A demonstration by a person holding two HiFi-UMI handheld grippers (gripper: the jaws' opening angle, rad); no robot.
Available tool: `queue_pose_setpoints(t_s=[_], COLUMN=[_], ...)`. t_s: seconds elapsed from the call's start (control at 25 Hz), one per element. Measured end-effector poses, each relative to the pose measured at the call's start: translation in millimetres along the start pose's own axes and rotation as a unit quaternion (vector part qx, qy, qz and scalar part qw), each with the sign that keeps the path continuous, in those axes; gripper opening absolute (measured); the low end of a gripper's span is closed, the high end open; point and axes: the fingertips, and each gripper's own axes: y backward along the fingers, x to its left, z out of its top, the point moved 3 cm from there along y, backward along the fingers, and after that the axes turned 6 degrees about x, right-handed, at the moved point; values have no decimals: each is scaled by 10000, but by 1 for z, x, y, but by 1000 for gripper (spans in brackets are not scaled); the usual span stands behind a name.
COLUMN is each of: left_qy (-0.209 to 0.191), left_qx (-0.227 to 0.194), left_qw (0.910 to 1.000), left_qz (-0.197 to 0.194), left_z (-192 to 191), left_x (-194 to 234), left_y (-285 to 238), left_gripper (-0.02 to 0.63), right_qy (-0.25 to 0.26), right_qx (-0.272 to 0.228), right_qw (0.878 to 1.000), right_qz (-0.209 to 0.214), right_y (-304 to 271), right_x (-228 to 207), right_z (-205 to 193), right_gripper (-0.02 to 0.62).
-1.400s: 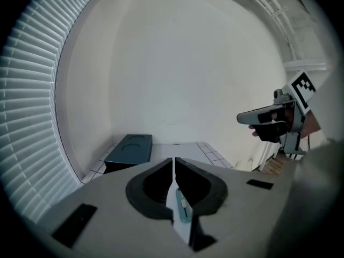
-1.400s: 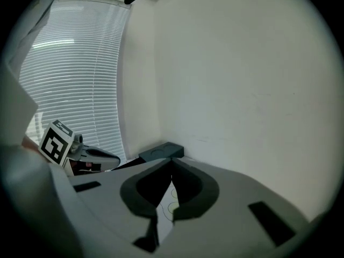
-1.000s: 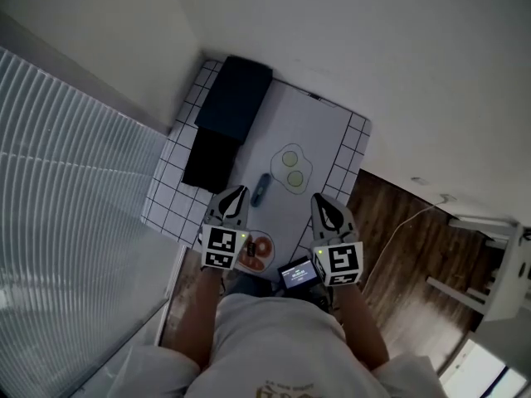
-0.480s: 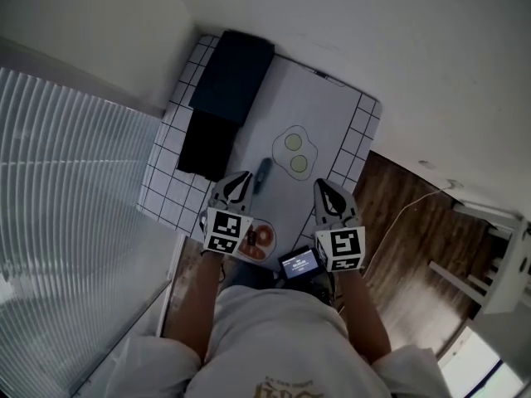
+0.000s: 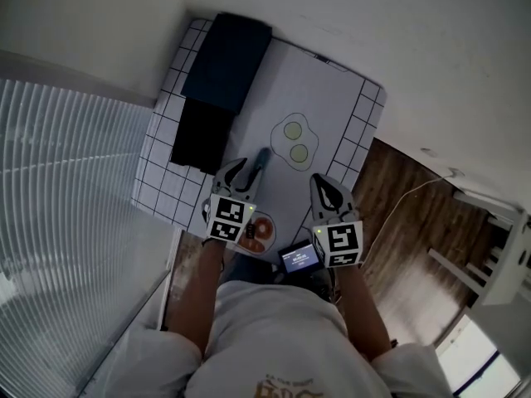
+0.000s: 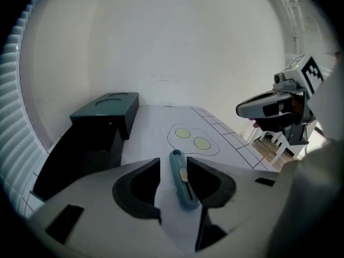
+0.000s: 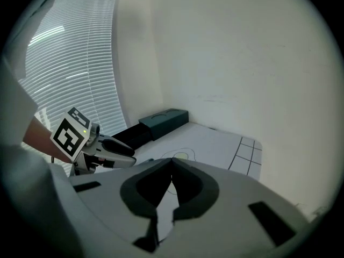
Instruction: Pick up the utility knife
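Head view, near to far: two grippers are held over the near edge of a white bench with grid-lined margins (image 5: 162, 172). A small lit screen (image 5: 299, 259) and a round orange-brown object (image 5: 259, 232) sit just at that near edge, below the grippers.

The left gripper (image 5: 240, 169) hangs above the near part of the bench, left of the middle. In the left gripper view its jaws (image 6: 173, 164) stand apart, unclenched. The teal plastic utility knife with a pale slider (image 6: 181, 184) lies flat on the bench in the gap between them. Contact between knife and jaws cannot be judged. In the head view the knife (image 5: 260, 162) lies lengthwise toward the far edge.

The right gripper (image 5: 320, 182) hangs near the bench's right edge, well apart from the knife. In the right gripper view its jaws (image 7: 171, 163) are pressed together with nothing between them.

Beyond the knife, mid-bench, is a drawn outline enclosing two yellow-green circles (image 5: 293, 142) (image 6: 193, 138).

Along the left edge lies a flat black rectangular block (image 5: 202, 137) (image 6: 75, 155). Behind it, at the far left corner, stands a dark teal rectangular box (image 5: 228, 63) (image 6: 105, 109).
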Motion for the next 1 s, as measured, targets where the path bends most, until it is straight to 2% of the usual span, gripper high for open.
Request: queue_pose_setpoints(t_s=[0.12,0.32,0.56,0.76,1.0], left_qy=[83,41,34,-135,75], left_qx=[100,206,397,511,527], left_qw=[9998,9995,9990,9986,9986], left_qz=[-129,-250,-183,88,43], left_z=[-4,-8,-23,-22,-22], left_x=[-5,-15,-15,-16,-10], left_y=[-8,-18,-30,-32,-32], left_gripper=[166,169,183,183,150], right_qy=[-48,-135,-150,-159,-141], right_qx=[60,132,215,242,261], right_qw=[10000,9998,9997,9996,9996], right_qz=[-19,-48,14,46,9], right_y=[-1,-4,-10,-10,-3], right_x=[-2,-7,-6,-4,-7], right_z=[-5,-11,-14,-17,-21], right_gripper=[6,6,6,6,6])
